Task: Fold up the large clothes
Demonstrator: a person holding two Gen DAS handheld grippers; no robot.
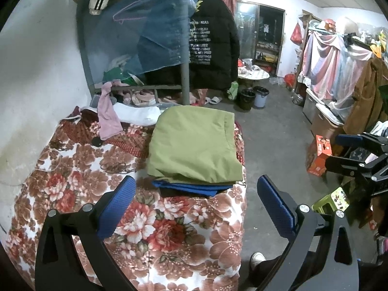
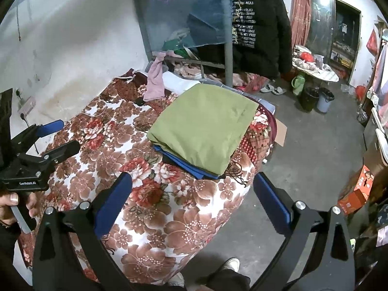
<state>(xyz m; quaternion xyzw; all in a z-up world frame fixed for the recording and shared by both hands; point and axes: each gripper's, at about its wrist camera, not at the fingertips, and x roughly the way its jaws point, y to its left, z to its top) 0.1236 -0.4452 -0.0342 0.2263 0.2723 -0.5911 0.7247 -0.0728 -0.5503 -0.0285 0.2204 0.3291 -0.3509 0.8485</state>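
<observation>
A folded green garment (image 1: pixel 194 145) lies on top of a folded blue garment (image 1: pixel 194 188) on the floral blanket (image 1: pixel 155 230) of the bed. The stack also shows in the right wrist view, green (image 2: pixel 203 123) over blue (image 2: pixel 184 165). My left gripper (image 1: pixel 196 194) is open and empty, held above the blanket just in front of the stack; it also shows at the left of the right wrist view (image 2: pixel 60 135). My right gripper (image 2: pixel 194 189) is open and empty near the bed's front corner; it shows at the right of the left wrist view (image 1: pixel 339 152).
A pink cloth (image 1: pixel 109 114) and a white pillow (image 1: pixel 138 115) lie behind the stack. A metal post (image 1: pixel 185 72) and a hanging black jacket (image 1: pixel 213 36) stand beyond. Two bins (image 1: pixel 254 97) and orange boxes (image 1: pixel 320 155) sit on the concrete floor (image 1: pixel 274 133). My shoe (image 2: pixel 230 265) is below.
</observation>
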